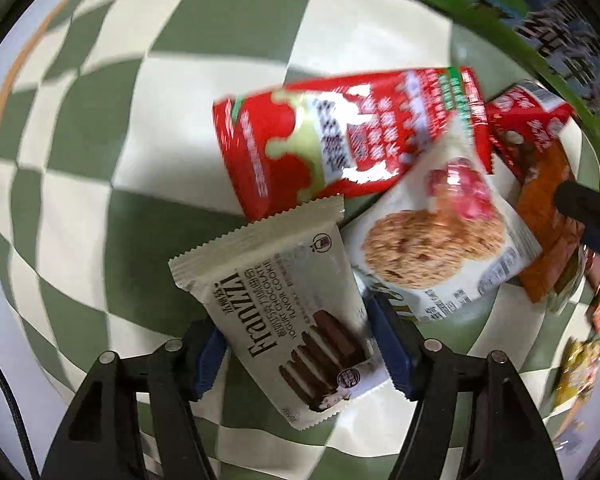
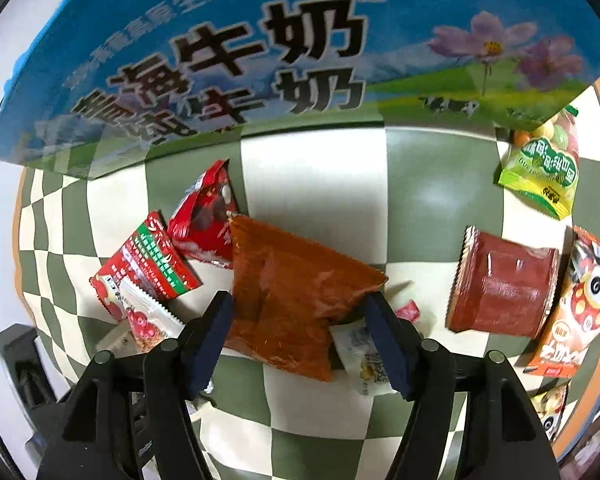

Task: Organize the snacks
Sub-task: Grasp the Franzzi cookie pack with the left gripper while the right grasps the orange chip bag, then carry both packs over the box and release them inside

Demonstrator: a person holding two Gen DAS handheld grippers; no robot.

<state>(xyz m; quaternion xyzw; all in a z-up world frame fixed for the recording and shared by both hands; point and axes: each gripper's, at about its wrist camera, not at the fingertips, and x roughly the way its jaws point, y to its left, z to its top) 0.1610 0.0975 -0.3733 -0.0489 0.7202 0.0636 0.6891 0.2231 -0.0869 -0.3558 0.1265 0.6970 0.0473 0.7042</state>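
Gripping: my left gripper (image 1: 296,344) was clamped on the Franzzi cookie packet (image 1: 288,320).
Right gripper (image 2: 300,332): fingers apart, straddling the orange packet (image 2: 292,292).
Surface: checkered cloth (image 2: 312,184).

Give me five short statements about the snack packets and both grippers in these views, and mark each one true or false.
1. The left gripper has the Franzzia cookie packet between its fingers. True.
2. The right gripper is empty and held away from the snacks. False: the orange packet sits between its fingers.
3. The snacks lie on a green-and-white checked cloth. True.
4. The blue milk carton box lies flat under the snacks. False: it stands at the cloth's far edge, behind them.
5. The green candy bag rests on top of the orange packet. False: it lies apart, far to the right.
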